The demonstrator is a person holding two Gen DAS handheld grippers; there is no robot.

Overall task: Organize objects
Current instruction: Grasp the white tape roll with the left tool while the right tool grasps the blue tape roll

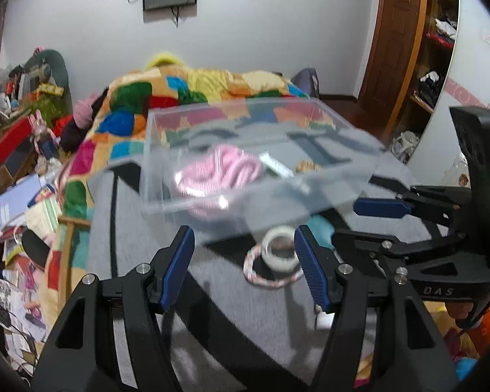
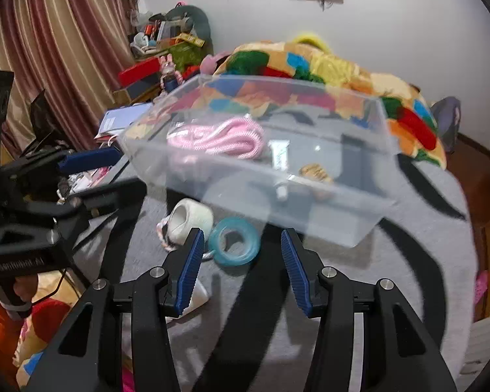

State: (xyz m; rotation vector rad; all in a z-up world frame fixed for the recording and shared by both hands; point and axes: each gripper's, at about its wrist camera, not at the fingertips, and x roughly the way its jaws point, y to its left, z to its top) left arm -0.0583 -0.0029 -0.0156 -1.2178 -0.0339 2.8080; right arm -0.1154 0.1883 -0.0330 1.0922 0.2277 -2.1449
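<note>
A clear plastic bin [image 1: 166, 150] [image 2: 343, 215] sits on the grey blanket and holds a pink rope [image 1: 225, 170] [image 2: 225, 137], a small white tube [image 2: 280, 155] and a small tan object [image 2: 315, 172]. In front of it lie a white tape roll [image 1: 279, 250] [image 2: 189, 219] on a pink-white rope ring [image 1: 254, 276], and a teal ring [image 2: 235, 241]. My left gripper [image 1: 243, 266] is open and empty, close to the tape roll. My right gripper [image 2: 241, 268] is open and empty, just before the teal ring. Each gripper shows at the side of the other's view.
The grey blanket [image 2: 392, 294] with black stripes covers the bed, with a colourful quilt [image 1: 166, 98] behind the bin. Cluttered shelves and books [image 1: 23, 202] stand left of the bed. A wooden door [image 1: 395, 32] and open shelves are at right. A white object [image 2: 197, 297] lies by my right gripper's left finger.
</note>
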